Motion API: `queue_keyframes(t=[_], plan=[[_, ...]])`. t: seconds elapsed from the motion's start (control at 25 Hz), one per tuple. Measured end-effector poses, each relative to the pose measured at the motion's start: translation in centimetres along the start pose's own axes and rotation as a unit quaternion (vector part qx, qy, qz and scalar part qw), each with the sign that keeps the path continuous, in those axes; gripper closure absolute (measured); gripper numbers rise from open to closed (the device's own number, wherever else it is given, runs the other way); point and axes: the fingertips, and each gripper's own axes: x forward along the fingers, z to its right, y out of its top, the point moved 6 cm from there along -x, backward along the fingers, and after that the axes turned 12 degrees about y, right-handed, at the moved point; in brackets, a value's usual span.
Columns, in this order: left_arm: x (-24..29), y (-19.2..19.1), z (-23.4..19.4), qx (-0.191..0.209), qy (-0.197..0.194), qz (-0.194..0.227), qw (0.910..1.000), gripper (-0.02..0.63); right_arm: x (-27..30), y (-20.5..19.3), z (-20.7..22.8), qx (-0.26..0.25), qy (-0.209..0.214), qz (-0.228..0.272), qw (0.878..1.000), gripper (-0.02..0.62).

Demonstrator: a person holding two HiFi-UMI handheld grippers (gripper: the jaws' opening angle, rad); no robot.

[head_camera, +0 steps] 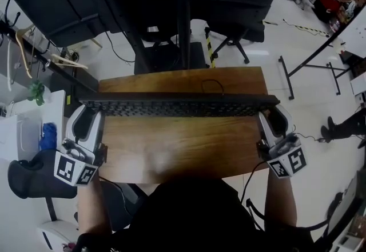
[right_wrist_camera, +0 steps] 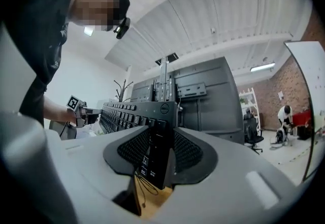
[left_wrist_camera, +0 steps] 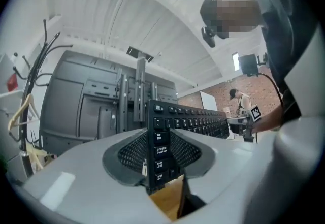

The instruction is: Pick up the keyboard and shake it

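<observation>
A long black keyboard (head_camera: 177, 106) is held up above the wooden table (head_camera: 171, 148), tipped on edge with its keys facing me. My left gripper (head_camera: 87, 112) is shut on its left end, where the keyboard (left_wrist_camera: 161, 152) sits clamped between the textured pads (left_wrist_camera: 133, 153). My right gripper (head_camera: 273, 114) is shut on the right end; the keyboard (right_wrist_camera: 158, 147) stands between that gripper's pads (right_wrist_camera: 189, 153). Its thin cable (head_camera: 213, 84) trails over the table's far part.
A big dark screen on a black stand (head_camera: 182, 16) rises just behind the table. A dark office chair (head_camera: 240, 31) stands beyond it. White furniture with a blue object (head_camera: 48, 135) lies to the left. A person's shoe (head_camera: 337, 128) is at right.
</observation>
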Motion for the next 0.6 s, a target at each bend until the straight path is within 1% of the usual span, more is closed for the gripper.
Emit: queue_keyframes(t=[0.16,0.2,0.32,0.36,0.44,0.6], plan=[[-0.7,3.9,0.5,0.026,0.007,0.062,0.9977,0.479,0.3,4.7,-0.8,-0.030,0.001,0.051,0.998,0.448],[-0.9,4.7,0.5,0.029,0.008,0.076,0.9966,0.479,0.4,5.8,-1.2,-0.045,0.001,0.063,0.997,0.448],[-1.5,7.1,1.0,0.029,0.016,0.119,0.9923,0.482,-0.2,7.9,-2.2,-0.116,-0.009,0.087,0.989,0.448],[-1.6,8.0,1.3,0.028,0.020,0.133,0.9906,0.482,-0.3,8.7,-2.6,-0.132,-0.013,0.100,0.986,0.447],[-2.1,9.1,1.6,0.032,0.024,0.151,0.9877,0.482,-0.6,9.8,-3.1,-0.151,-0.017,0.123,0.981,0.446],[-2.8,10.3,1.7,0.043,0.026,0.167,0.9847,0.482,-1.0,10.9,-3.4,-0.167,-0.015,0.141,0.976,0.446]])
